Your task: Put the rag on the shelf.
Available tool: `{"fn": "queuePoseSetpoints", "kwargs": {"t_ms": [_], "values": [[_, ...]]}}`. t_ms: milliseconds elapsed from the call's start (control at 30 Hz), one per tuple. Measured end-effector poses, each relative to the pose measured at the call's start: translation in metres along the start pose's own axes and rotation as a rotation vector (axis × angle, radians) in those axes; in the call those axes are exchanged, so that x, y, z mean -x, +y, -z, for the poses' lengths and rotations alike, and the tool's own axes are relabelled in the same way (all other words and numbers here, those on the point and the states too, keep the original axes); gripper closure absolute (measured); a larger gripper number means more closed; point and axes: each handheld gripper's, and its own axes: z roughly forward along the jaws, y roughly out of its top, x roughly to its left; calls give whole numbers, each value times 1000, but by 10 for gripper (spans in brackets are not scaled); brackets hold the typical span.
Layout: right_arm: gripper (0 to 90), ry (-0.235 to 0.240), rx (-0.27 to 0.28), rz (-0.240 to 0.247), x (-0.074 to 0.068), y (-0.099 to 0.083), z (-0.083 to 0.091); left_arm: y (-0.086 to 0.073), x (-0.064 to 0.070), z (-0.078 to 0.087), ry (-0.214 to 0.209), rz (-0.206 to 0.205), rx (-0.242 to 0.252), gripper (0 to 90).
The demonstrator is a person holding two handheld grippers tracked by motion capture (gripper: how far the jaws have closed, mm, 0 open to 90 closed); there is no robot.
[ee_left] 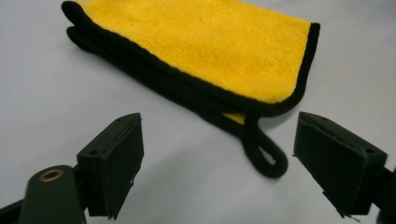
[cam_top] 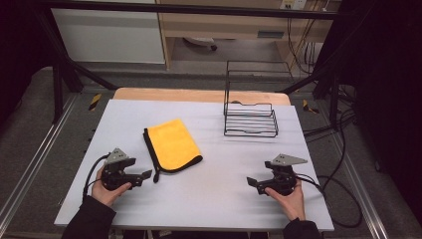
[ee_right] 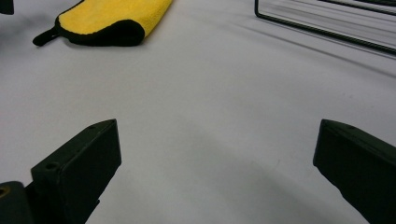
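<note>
A folded yellow cloth with black trim and a black hanging loop lies flat on the white table, left of centre. My left gripper rests low at the front left, open, its jaws pointing at the cloth's near corner and loop, a short gap away. In the left gripper view the cloth lies just beyond the spread jaws. My right gripper sits at the front right, open and holding nothing, pointing left across bare table. The right gripper view has the cloth far off at upper left.
A black wire rack with a tall wire back stands at the table's far right, and its base crosses the right gripper view's top. White table surface lies between the grippers. Cables trail off the right edge.
</note>
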Motion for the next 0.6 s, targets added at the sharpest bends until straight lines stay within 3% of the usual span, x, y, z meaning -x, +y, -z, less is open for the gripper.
{"fn": "queuePoseSetpoints", "kwargs": {"t_ms": [233,600], "values": [[16,-12,-5,13,-7,7,-9,11,8,-13,34,20,-8,236],[42,4,-10,31,-21,26,-28,21,11,-47,87,60,-79,325]]}}
